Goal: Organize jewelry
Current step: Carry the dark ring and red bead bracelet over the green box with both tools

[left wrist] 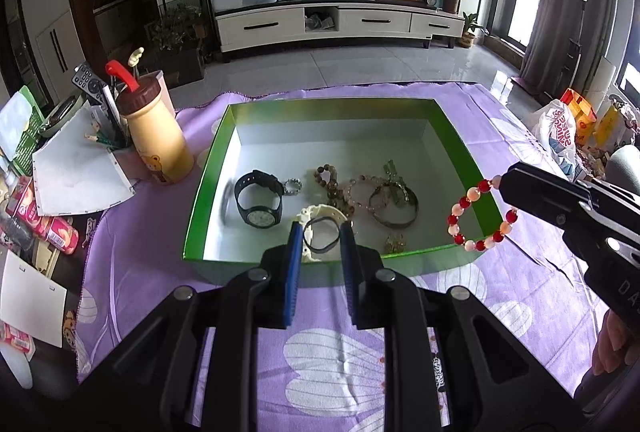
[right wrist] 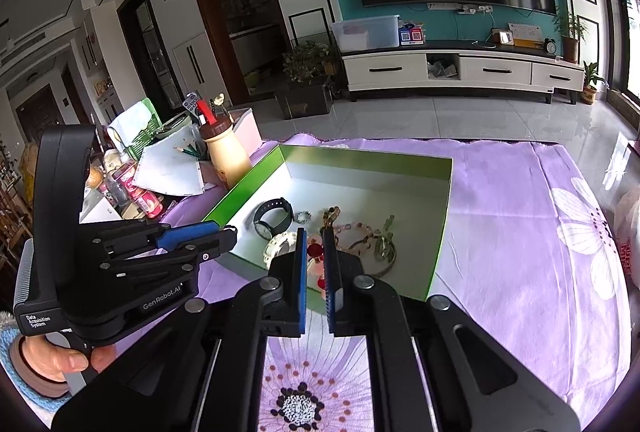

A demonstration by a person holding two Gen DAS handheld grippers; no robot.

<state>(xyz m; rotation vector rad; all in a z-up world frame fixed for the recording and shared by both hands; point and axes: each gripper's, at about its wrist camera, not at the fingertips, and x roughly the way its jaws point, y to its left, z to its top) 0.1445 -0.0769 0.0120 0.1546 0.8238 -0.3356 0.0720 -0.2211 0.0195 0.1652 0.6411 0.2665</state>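
Cloth: purple, soft matt weave, white flower print, covering the bench.
Box: green card walls with slight sheen; silvery satin lining.
Bead bracelet: glossy red and pale beads, at 3 o'clock of the box.
Watch: matt black strap, plastic or rubber.
Bangle: dull metal.
Left gripper: matt black plastic, ribbed blue pads.
Bottle: smooth cream plastic, brown cap.
Floor: glossy tile.
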